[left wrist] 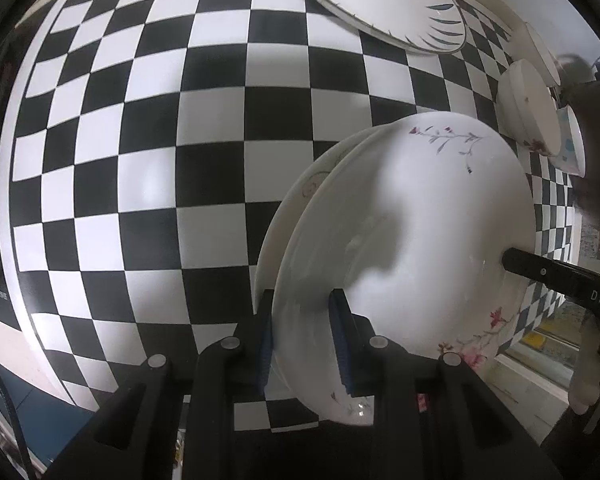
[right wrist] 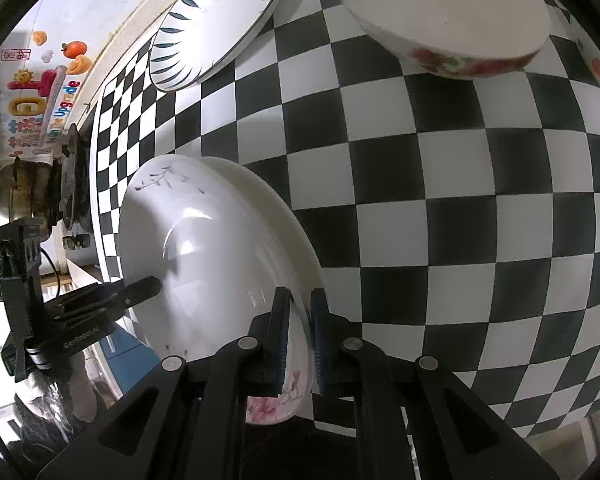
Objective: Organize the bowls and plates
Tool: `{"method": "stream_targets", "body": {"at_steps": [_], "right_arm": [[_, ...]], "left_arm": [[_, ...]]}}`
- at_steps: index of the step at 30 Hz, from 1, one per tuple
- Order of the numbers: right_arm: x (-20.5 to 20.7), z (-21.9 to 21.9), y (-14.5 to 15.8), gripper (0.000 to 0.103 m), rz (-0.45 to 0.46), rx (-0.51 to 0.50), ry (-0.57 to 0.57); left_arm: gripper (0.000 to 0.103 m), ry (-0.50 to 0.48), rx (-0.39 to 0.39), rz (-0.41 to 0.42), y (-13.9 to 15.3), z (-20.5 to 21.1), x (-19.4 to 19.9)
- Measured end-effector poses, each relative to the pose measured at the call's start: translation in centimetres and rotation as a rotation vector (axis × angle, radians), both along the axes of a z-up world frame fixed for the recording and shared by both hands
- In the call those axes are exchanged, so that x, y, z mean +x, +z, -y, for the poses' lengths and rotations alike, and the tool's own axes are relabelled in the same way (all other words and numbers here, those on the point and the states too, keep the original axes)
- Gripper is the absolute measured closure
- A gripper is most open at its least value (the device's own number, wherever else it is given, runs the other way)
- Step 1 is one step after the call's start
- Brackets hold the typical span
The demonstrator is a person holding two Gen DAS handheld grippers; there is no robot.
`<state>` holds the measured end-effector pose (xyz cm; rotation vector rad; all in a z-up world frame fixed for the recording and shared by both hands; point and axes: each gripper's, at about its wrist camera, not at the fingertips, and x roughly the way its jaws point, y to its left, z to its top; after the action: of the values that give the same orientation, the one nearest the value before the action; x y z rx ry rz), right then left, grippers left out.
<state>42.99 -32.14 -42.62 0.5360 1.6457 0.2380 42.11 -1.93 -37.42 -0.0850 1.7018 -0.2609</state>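
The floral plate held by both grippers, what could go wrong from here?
1. The left gripper and right gripper pinch only the floral plate at its rim, so it could slip.
2. A second plate sits right under it; setting down unevenly could chip either.

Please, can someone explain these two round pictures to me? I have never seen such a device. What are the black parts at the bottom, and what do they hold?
Each picture comes from a wide-angle camera on a hand-held gripper; a person carries one in each hand. The lens bends the checkered table into a ball shape.

The black parts at the bottom are each gripper's two fingers. The left gripper and the right gripper pinch opposite rims of the same flowered plate, which sits on another white plate. Each camera also sees the other gripper across the plate.

Also on the table: a leaf-pattern plate, a red-flowered bowl, and more dishes at the edge. A metal pot stands beyond the table.
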Motion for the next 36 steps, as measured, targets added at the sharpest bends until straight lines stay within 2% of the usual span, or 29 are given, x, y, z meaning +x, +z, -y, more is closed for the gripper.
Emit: {"method": "stream_targets", "body": {"at_steps": [14,18,21,28,30,35,36], "right_arm": [[-0.2,0.6,0.0,0.091,-0.013,-0.015,-0.003],[0.0,0.5,0.1,0.091,-0.013,-0.033,0.009],[0.0,0.0,0.2,0.091,-0.013,-0.04,0.021],[0.4,-1.3,0.8,0.091,-0.002,-0.088,0.068],[0.5,-1.5,1.3,0.091,0.009,-0.09,0.076],[2.7,-1.9,5.7,0.091,0.101,-0.119,0.105],[3.4,-2.0,6.6,0.085,0.12,-0.136,0.113]], "left_arm": [[0.079,-0.05,0.05,-0.025,-0.3,1.7,0.1],[0.079,-0.069,0.095,-0.027,0.1,2.9,-0.1],[0.079,-0.109,0.198,0.012,0.3,4.0,-0.1],[0.079,-0.087,0.179,0.008,0.7,4.8,-0.1],[0.079,-0.072,0.162,0.025,1.7,4.7,-0.1],[0.079,-0.025,0.144,0.17,6.2,5.6,1.8],[0.078,-0.006,0.133,0.203,7.1,5.7,2.6]]}}
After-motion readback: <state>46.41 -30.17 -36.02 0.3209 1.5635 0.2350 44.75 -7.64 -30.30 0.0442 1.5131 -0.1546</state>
